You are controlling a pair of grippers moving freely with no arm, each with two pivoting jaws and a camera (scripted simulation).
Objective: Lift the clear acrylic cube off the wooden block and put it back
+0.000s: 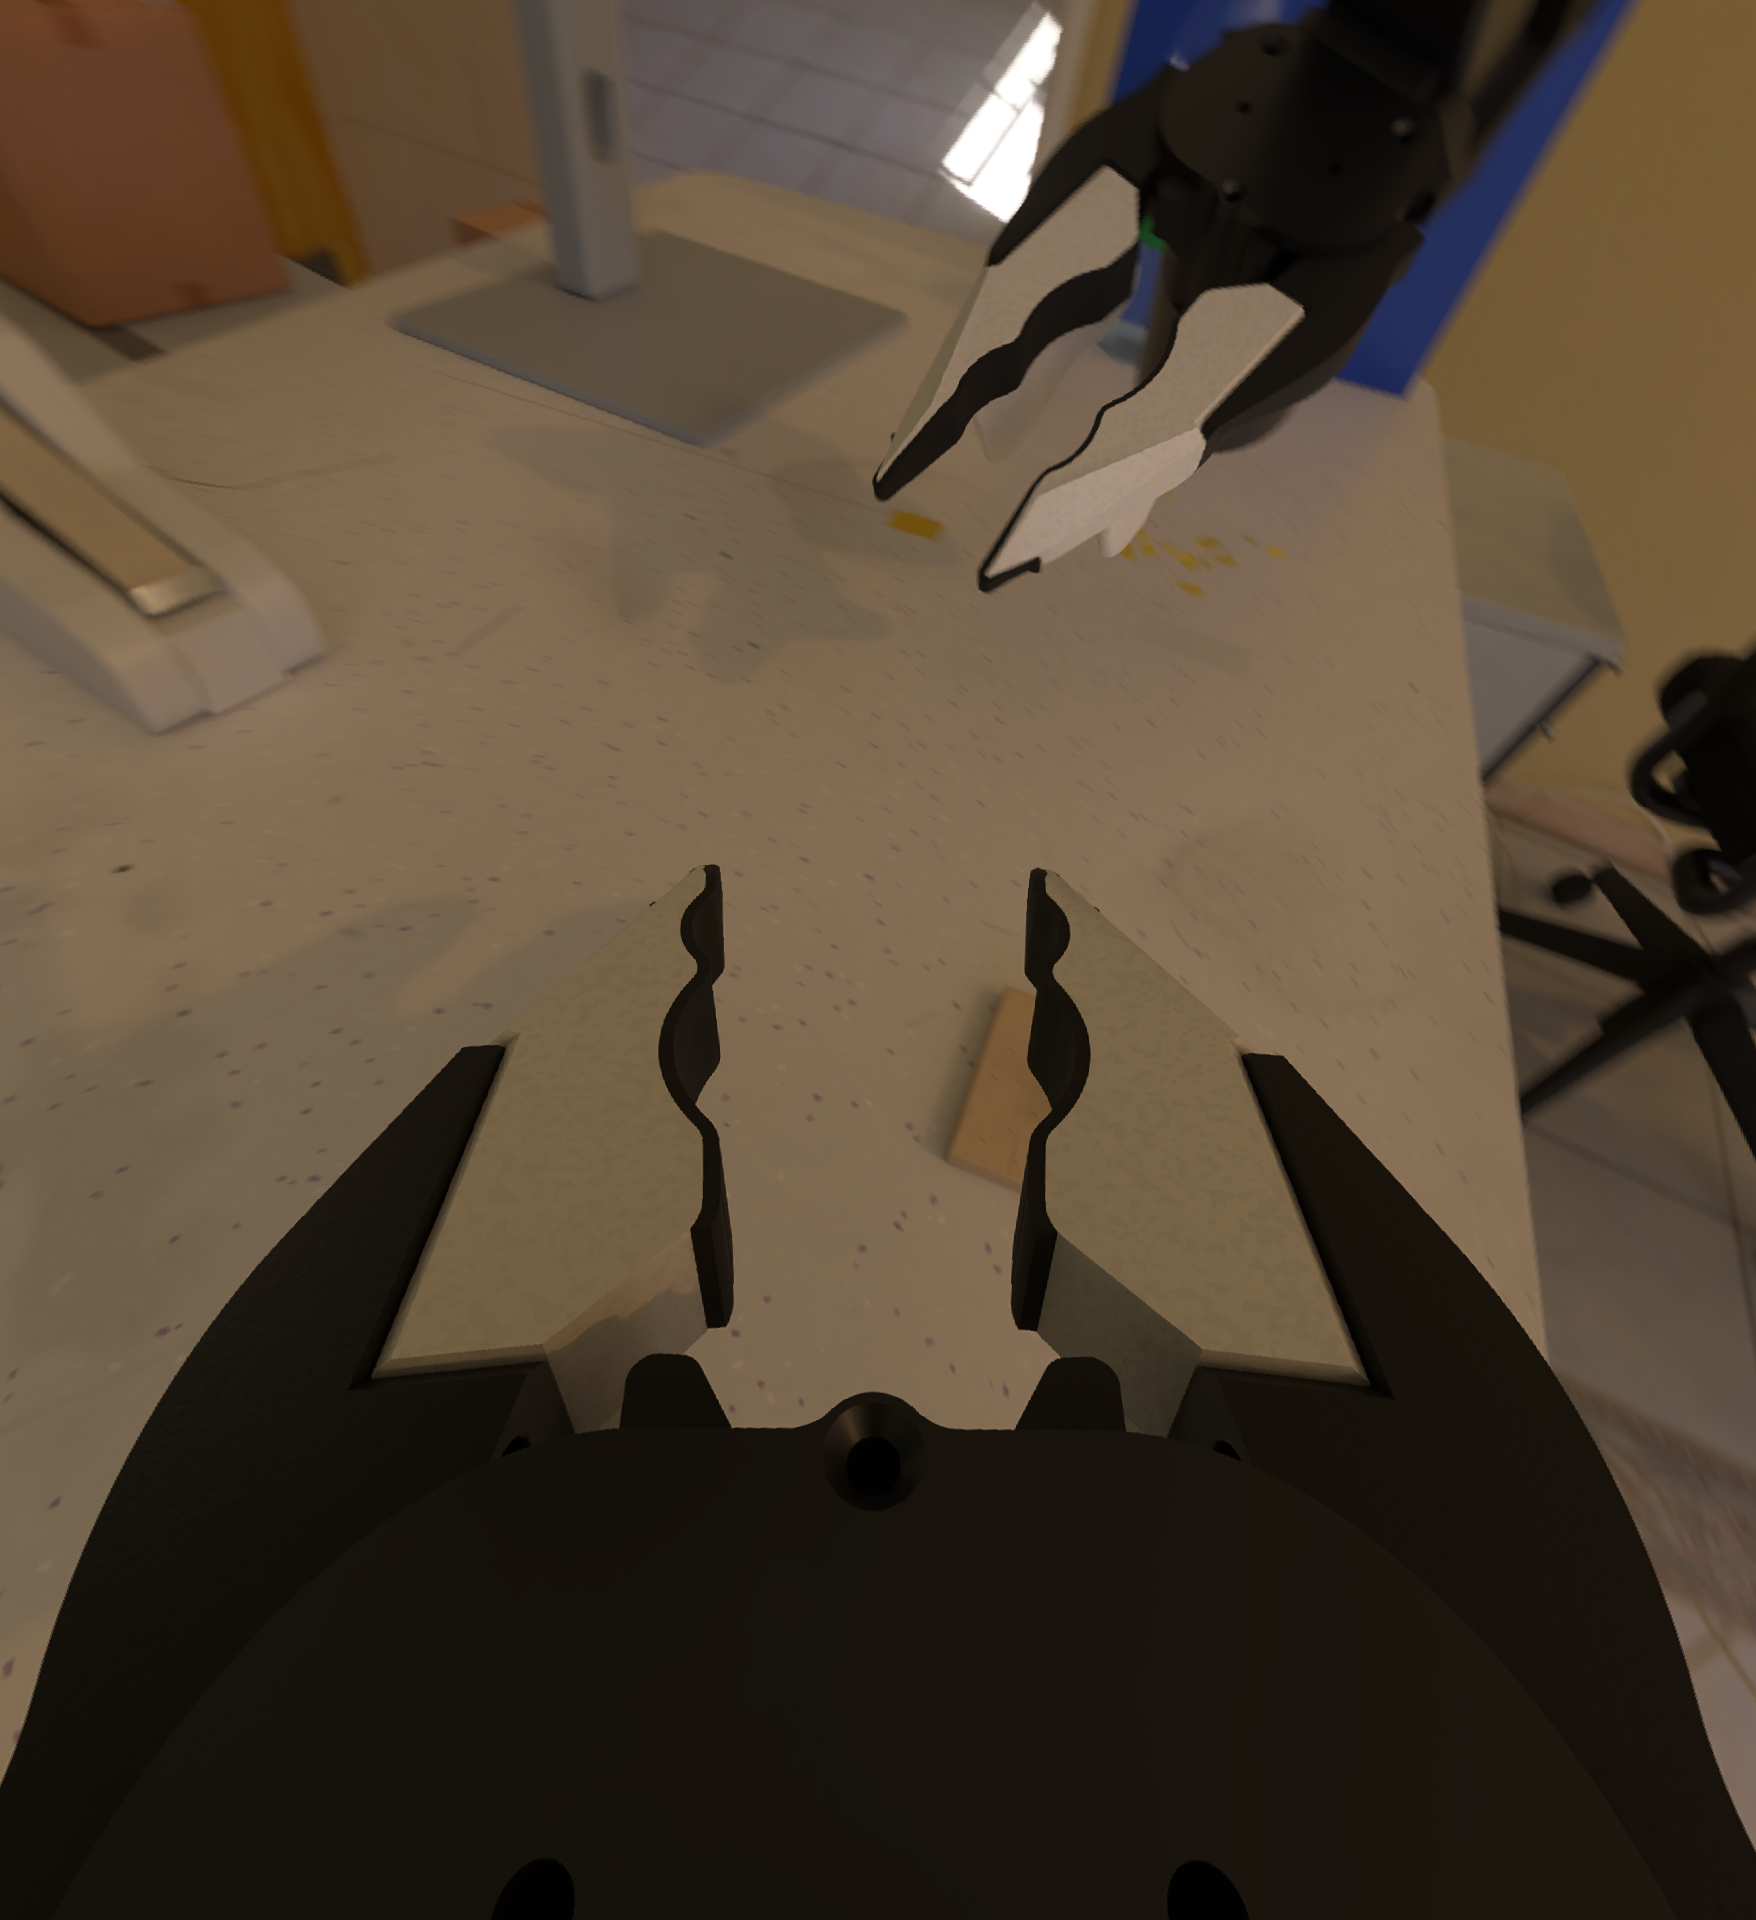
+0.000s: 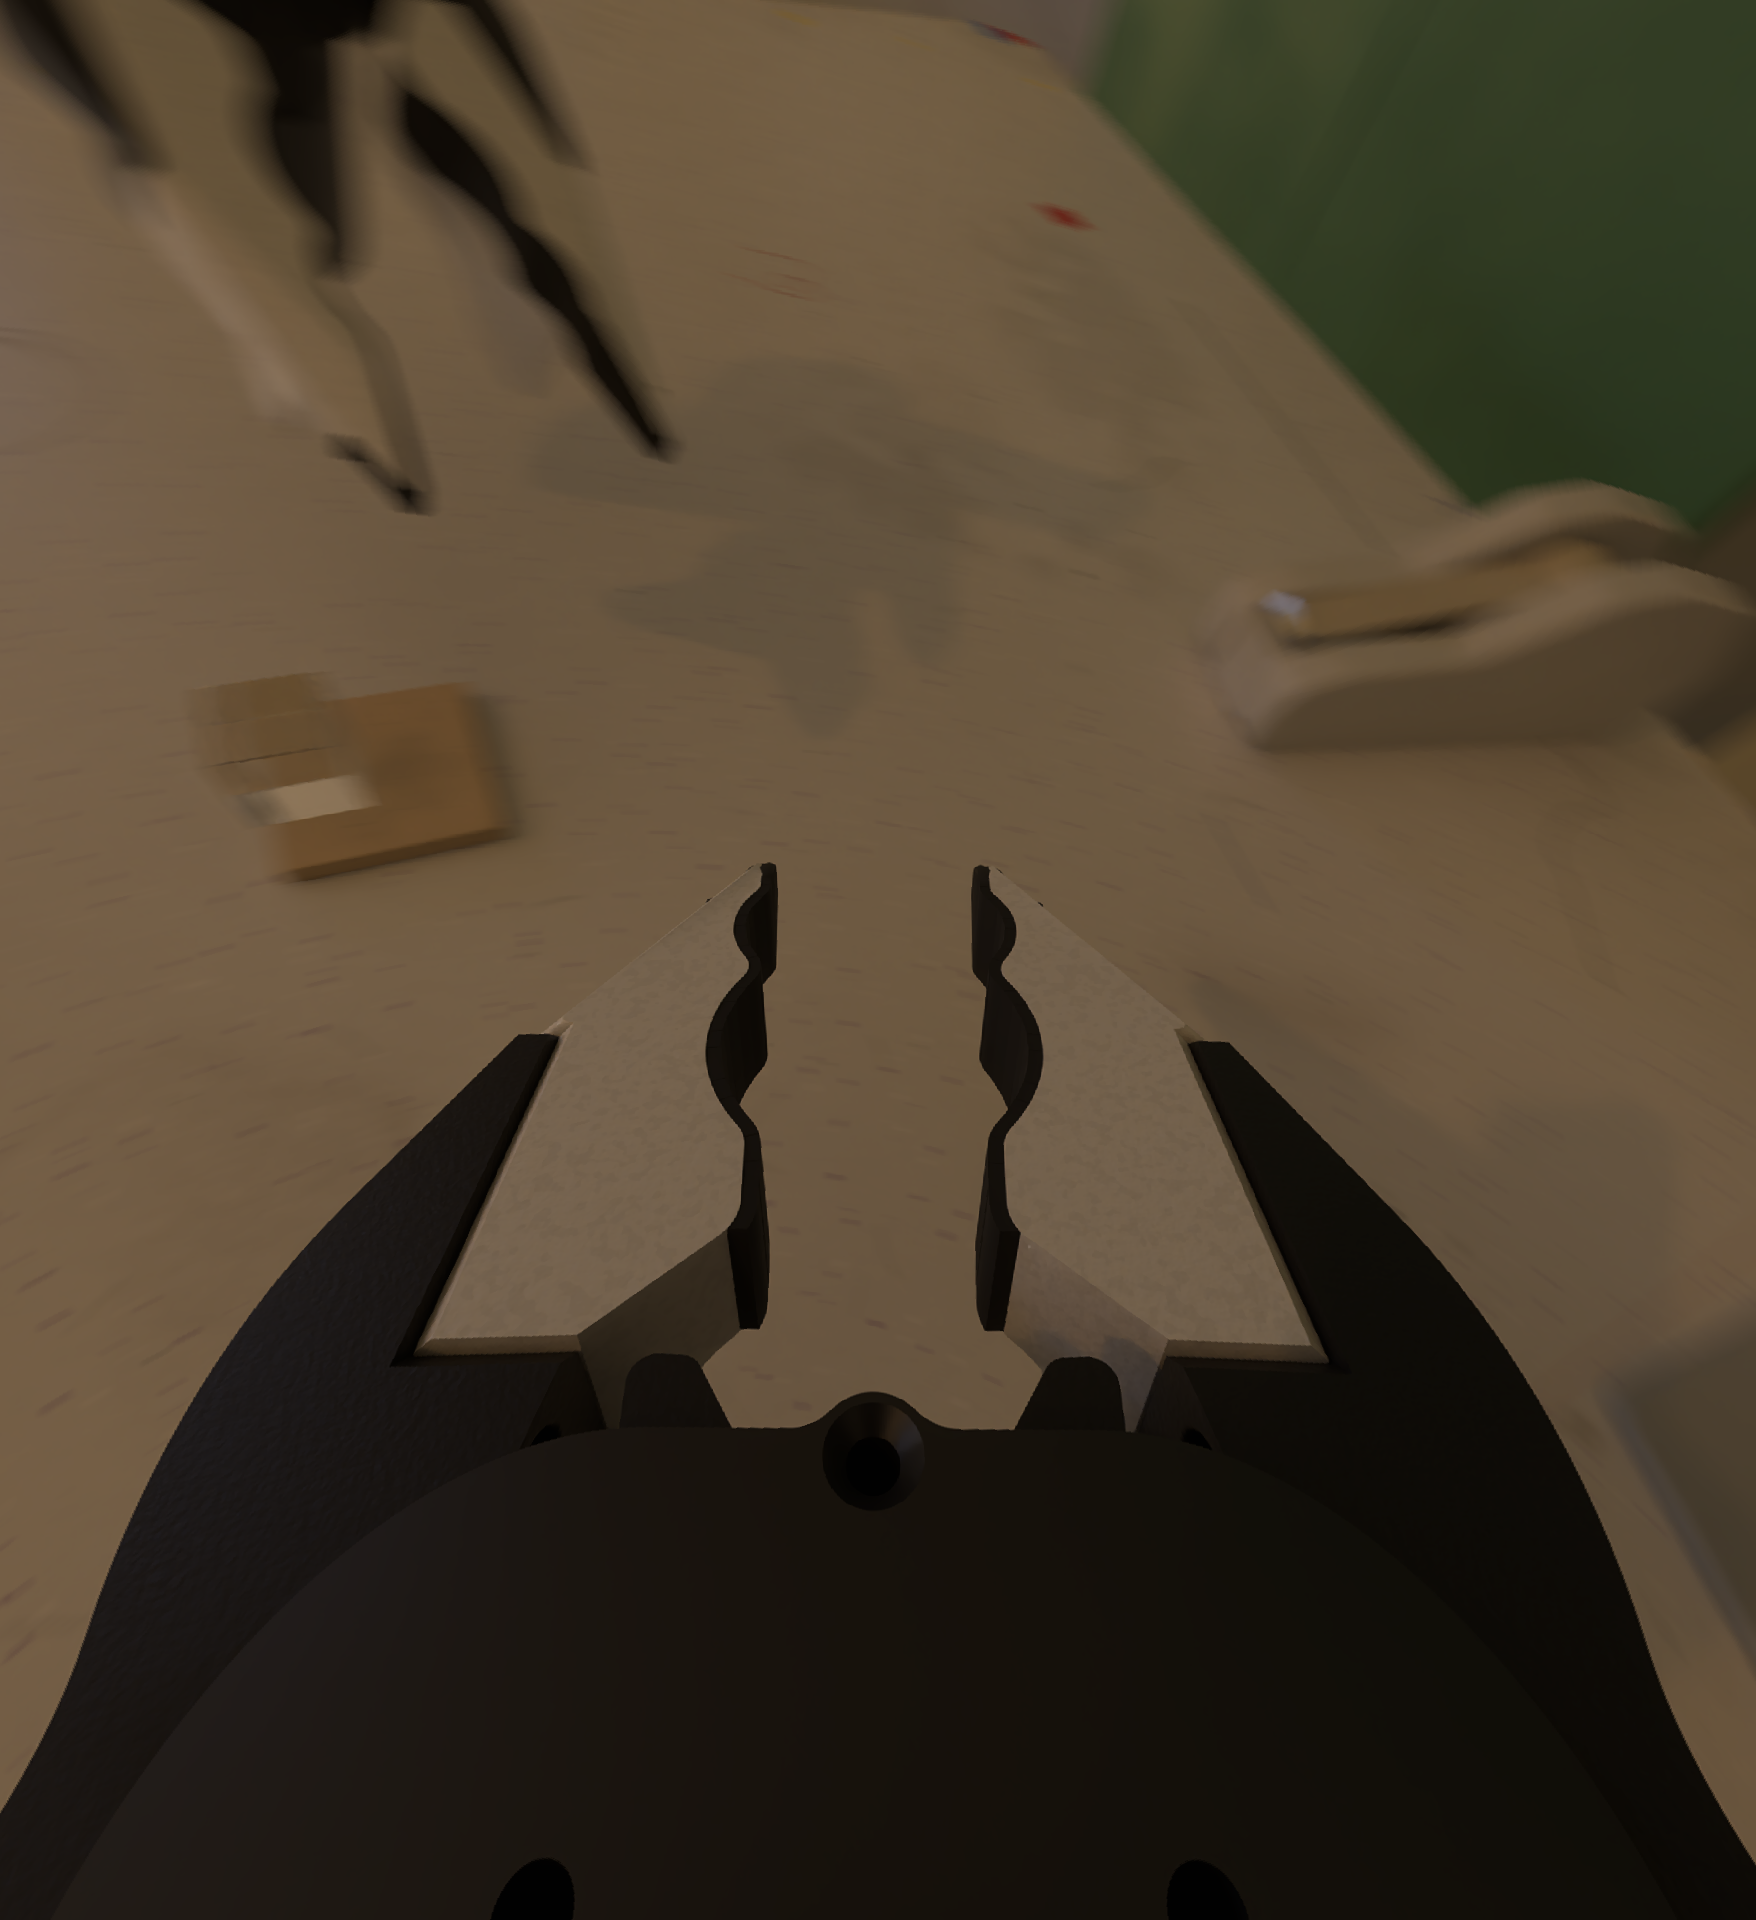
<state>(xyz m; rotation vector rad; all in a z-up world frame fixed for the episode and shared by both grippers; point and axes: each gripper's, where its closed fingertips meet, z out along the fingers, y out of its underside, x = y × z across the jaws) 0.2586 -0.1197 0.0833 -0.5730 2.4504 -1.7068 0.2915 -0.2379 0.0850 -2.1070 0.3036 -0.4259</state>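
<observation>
A flat wooden block lies on the speckled beige table, left of and beyond my right gripper, which is open and empty above the table. The clear acrylic cube seems to sit on the block's left part, but the view is blurred. In the left wrist view only part of the block shows behind the right finger of my left gripper, which is open and empty; the cube is hidden there. The right gripper hovers open at the far side. The left gripper shows blurred at the upper left.
A white stapler-like device lies at the left, also in the right wrist view. A grey monitor stand is at the back. The table edge runs along the right, with a black office chair beyond it.
</observation>
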